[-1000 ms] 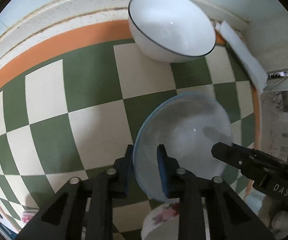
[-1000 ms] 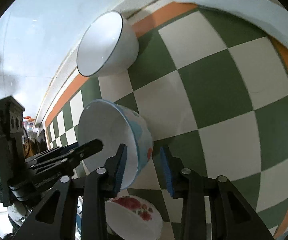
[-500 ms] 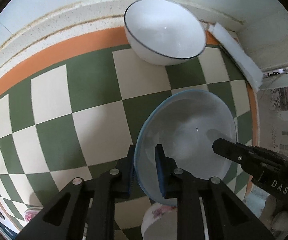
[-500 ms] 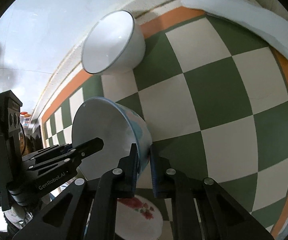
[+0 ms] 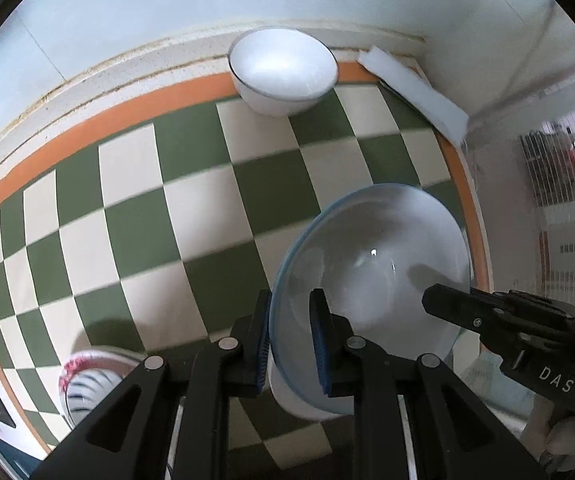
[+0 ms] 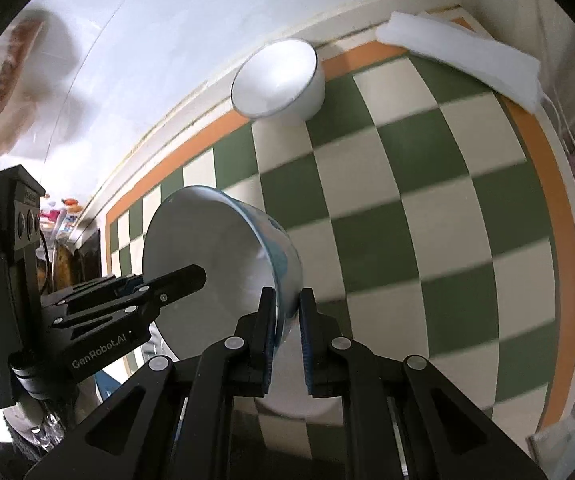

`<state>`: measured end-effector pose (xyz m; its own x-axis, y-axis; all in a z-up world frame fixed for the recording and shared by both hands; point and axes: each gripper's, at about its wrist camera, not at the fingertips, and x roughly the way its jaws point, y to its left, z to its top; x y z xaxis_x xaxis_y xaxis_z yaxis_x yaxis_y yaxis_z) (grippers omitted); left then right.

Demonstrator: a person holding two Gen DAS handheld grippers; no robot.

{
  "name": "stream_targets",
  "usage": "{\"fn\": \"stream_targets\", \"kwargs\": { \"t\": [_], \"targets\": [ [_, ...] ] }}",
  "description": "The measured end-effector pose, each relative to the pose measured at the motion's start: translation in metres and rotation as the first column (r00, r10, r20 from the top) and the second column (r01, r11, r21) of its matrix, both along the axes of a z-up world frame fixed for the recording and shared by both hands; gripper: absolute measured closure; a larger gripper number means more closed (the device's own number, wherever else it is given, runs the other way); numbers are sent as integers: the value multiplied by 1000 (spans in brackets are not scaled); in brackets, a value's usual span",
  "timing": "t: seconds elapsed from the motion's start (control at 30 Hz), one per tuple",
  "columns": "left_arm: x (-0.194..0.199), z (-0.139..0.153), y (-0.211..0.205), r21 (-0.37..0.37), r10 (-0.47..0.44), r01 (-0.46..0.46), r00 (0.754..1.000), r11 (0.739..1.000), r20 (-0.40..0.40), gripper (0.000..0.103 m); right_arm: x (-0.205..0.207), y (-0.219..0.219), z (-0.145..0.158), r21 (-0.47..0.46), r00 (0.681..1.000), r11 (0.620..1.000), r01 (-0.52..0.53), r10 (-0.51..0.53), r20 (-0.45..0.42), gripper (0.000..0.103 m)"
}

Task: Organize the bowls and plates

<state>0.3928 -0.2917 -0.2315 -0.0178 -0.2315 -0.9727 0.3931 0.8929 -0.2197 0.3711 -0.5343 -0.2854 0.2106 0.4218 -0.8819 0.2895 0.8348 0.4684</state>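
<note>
A blue-rimmed bowl point(image 5: 371, 292), white inside, is held by both grippers above the green-and-cream checked table point(image 5: 191, 208). My left gripper point(image 5: 289, 340) is shut on its near rim. My right gripper point(image 6: 287, 332) is shut on the opposite rim; the bowl point(image 6: 223, 268) shows there tilted on edge. The right gripper shows in the left wrist view point(image 5: 499, 320), the left gripper in the right wrist view point(image 6: 127, 296). A plain white bowl with a dark rim point(image 5: 283, 70) stands at the back edge by the wall, also in the right wrist view point(image 6: 277, 78).
A pink-patterned bowl point(image 5: 87, 380) sits at the near left. Another white bowl point(image 5: 299, 400) lies partly hidden under the held one. A white folded cloth point(image 5: 415, 92) lies in the back right corner. The table has an orange border point(image 6: 543, 184).
Both grippers have lifted the blue-rimmed bowl up and back from the table; the white bowl now looks smaller and farther. The right gripper closed onto the rim.
</note>
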Motion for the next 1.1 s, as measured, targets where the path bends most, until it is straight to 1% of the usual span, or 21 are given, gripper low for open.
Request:
{"fn": "stream_targets", "kwargs": {
  "t": [0.13, 0.23, 0.43, 0.67, 0.87, 0.97, 1.03, 1.1],
  "targets": [
    [-22, -11, -2, 17, -29, 29, 999, 999, -20, 87, -33, 6, -10, 4, 999, 1000, 9, -9, -33, 90],
    [-38, -24, -3, 40, -52, 54, 998, 998, -37, 87, -49, 7, -22, 14, 998, 1000, 21, -20, -60, 90],
    [-54, -44, -10, 99, -97, 102, 994, 990, -46, 87, -65, 10, -47, 20, 995, 999, 42, -40, -97, 90],
    [-55, -59, -11, 129, -101, 109, 993, 986, -64, 87, -66, 13, -58, 23, 993, 998, 50, -47, -111, 90],
    [-52, -63, -11, 117, -84, 94, 993, 989, -87, 86, -63, 10, -61, 41, 992, 998, 57, -52, -118, 90],
    [-49, -63, -7, 97, -63, 76, 990, 992, -124, 86, -63, 8, -60, 49, 992, 997, 64, -58, -116, 90],
    [-49, -62, -4, 95, -56, 70, 988, 993, -141, 86, -64, 6, -59, 58, 992, 996, 67, -60, -112, 90],
    [-48, -60, -4, 108, -56, 71, 989, 992, -137, 85, -63, 5, -59, 72, 992, 995, 65, -57, -112, 90]
  ]
}}
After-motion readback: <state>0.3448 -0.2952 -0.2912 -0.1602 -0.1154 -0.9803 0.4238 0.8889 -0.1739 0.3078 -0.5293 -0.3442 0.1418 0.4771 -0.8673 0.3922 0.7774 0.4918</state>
